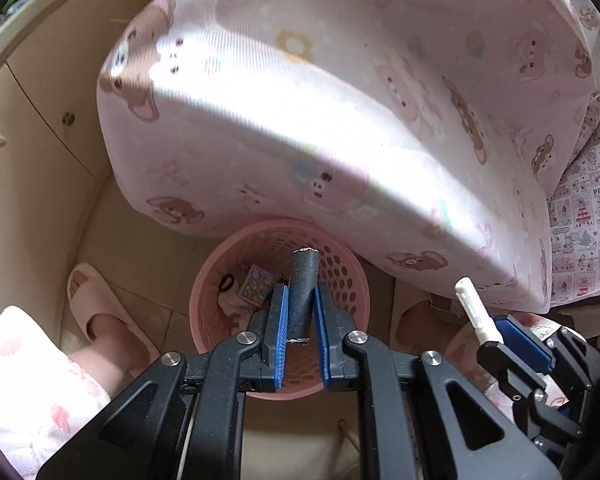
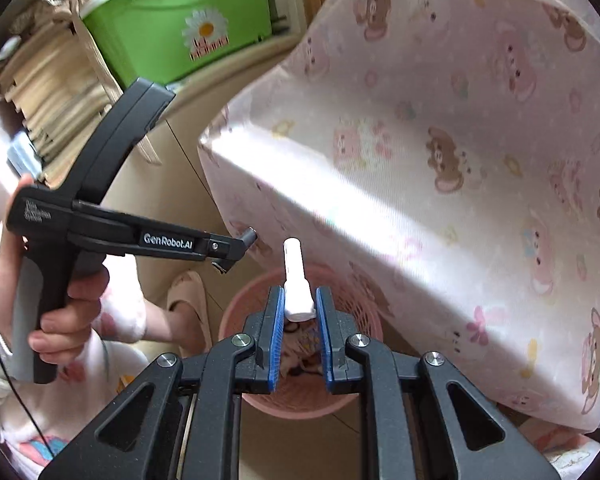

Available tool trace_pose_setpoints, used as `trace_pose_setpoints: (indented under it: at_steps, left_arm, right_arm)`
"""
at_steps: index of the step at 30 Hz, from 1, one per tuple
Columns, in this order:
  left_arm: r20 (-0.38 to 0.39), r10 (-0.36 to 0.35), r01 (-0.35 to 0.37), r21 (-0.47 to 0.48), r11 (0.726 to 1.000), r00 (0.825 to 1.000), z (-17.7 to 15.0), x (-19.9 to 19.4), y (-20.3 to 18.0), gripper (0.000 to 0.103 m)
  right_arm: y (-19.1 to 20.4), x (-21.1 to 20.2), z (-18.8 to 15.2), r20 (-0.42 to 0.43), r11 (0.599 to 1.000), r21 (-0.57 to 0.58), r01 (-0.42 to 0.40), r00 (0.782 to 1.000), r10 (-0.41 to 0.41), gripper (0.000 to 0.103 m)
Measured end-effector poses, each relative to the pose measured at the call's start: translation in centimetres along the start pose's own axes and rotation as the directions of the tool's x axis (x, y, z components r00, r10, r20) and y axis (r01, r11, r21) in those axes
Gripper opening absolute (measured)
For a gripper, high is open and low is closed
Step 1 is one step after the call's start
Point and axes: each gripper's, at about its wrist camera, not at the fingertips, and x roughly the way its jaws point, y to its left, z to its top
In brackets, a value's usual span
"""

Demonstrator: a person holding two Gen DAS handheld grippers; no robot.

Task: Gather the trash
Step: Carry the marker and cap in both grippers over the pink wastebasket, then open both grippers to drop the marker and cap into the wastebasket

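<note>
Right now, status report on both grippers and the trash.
Left gripper shut on dark tube, over pink basket. Right gripper shut on white tube, above basket. Mattress corner overhangs rim.

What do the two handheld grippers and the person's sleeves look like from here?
Both the left gripper and the right gripper are matte black linkage frames with silver pivot bolts and ribbed blue finger pads. The left unit's side reads "GenRobot.AI" in white, with a grey-backed pistol handle and a thin black cable. The sleeves are white with pink prints.
</note>
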Motion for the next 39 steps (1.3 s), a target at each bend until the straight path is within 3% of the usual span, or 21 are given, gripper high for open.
trace_pose_setpoints:
  at_steps: [6, 10, 24, 39]
  left_arm:
    - [-0.110, 0.011, -0.018, -0.067, 0.998, 0.994, -0.5, 3.4, 1.3, 0.012]
    - [-0.126, 0.084, -0.089, -0.030, 0.996, 0.988, -0.7, 4.6, 0.9, 0.013]
    - [-0.248, 0.168, -0.184, -0.043, 0.982, 0.954, -1.2, 10.2, 2.4, 0.013]
    - [-0.273, 0.195, -0.217, -0.055, 0.975, 0.942, -1.5, 11.4, 2.8, 0.017]
  right_arm:
    - [0.4, 3.5, -1.2, -0.111, 0.999, -0.015, 0.051, 0.992, -0.052, 0.017]
    - [0.4, 6.0, -2.1, -0.179, 0.996, -0.030, 0.087, 0.980, -0.091, 0.017]
    - [0.3, 12.6, -4.2, -0.333, 0.984, -0.099, 0.146, 0.927, -0.171, 0.017]
    - [0.8, 14.6, -5.3, -0.362, 0.977, -0.129, 0.173, 0.909, -0.208, 0.017]
